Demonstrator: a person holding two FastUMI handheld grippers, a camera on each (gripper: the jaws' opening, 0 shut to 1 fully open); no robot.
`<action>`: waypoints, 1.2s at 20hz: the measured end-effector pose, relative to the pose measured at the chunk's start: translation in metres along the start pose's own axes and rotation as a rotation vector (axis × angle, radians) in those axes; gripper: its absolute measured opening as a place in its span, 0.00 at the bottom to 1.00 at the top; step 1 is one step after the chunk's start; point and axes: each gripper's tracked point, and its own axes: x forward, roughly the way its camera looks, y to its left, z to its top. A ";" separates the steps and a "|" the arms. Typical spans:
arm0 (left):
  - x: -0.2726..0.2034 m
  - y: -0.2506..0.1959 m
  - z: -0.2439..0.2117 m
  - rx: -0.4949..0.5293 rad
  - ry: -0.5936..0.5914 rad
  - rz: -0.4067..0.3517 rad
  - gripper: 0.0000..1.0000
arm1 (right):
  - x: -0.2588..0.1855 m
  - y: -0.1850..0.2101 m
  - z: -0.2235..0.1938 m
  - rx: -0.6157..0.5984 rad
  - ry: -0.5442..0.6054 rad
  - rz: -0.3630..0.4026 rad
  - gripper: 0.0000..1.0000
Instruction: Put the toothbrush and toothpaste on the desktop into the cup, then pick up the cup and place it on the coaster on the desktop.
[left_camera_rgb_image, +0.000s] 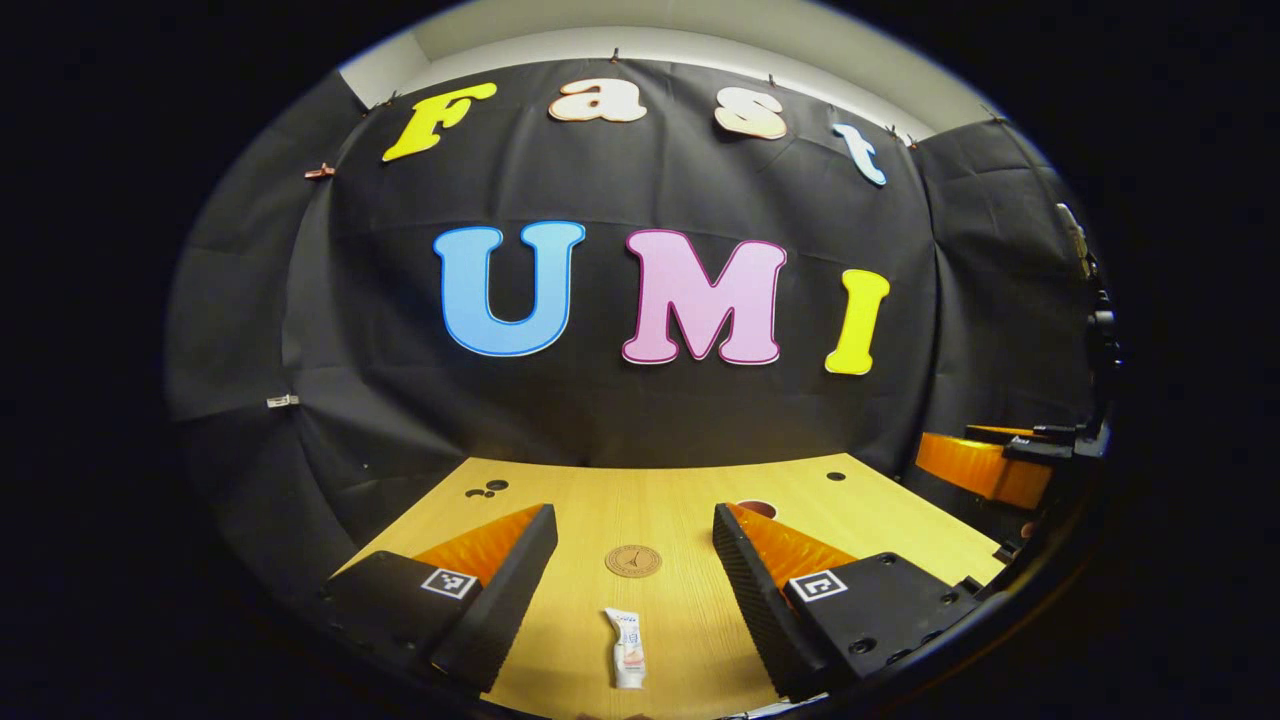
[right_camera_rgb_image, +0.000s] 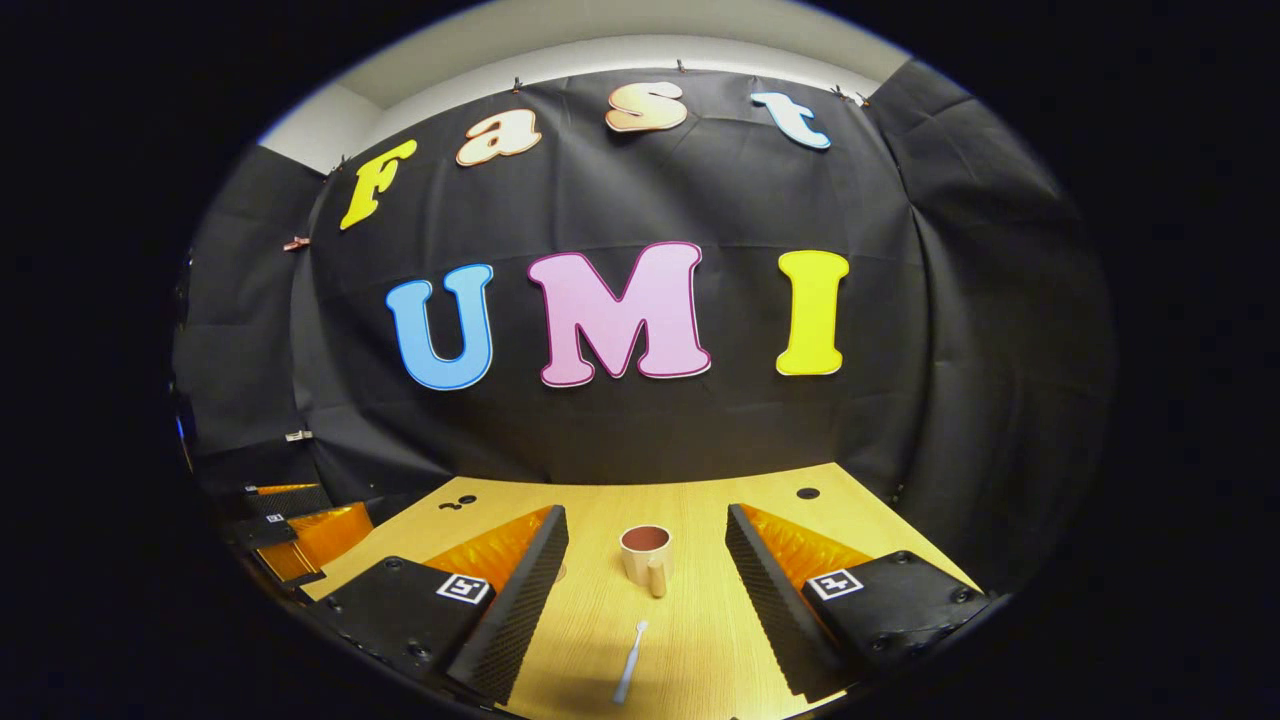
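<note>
In the left gripper view, the left gripper (left_camera_rgb_image: 634, 545) hangs above the wooden desktop (left_camera_rgb_image: 690, 500) with its jaws wide apart and nothing between them. The toothpaste (left_camera_rgb_image: 627, 648) lies flat on the desktop in the gap between the fingers, close to the camera. Just beyond it sits the round coaster (left_camera_rgb_image: 632, 560). The rim of the cup (left_camera_rgb_image: 757, 508) peeks out behind the right-hand finger. At the far right edge part of the other gripper shows.

In the right gripper view, the right gripper (right_camera_rgb_image: 646, 540) also hovers over the desktop (right_camera_rgb_image: 700, 480), jaws spread wide — holding nothing. The cup (right_camera_rgb_image: 646, 554) stands upright between the fingers, its handle turned toward the camera. The toothbrush (right_camera_rgb_image: 630, 662) lies on the wood nearer the camera, apart from the cup. The left gripper (right_camera_rgb_image: 290, 525) shows at the left edge.
</note>
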 end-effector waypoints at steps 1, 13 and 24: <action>0.000 0.000 -0.001 0.004 0.004 -0.002 0.98 | 0.001 -0.001 -0.002 0.001 0.003 -0.002 0.98; 0.013 -0.010 -0.084 0.020 0.218 -0.061 0.98 | 0.008 -0.020 -0.025 0.012 0.076 -0.020 0.98; 0.056 0.003 -0.171 0.047 0.443 0.013 0.97 | 0.042 -0.033 -0.051 0.059 0.158 0.013 0.98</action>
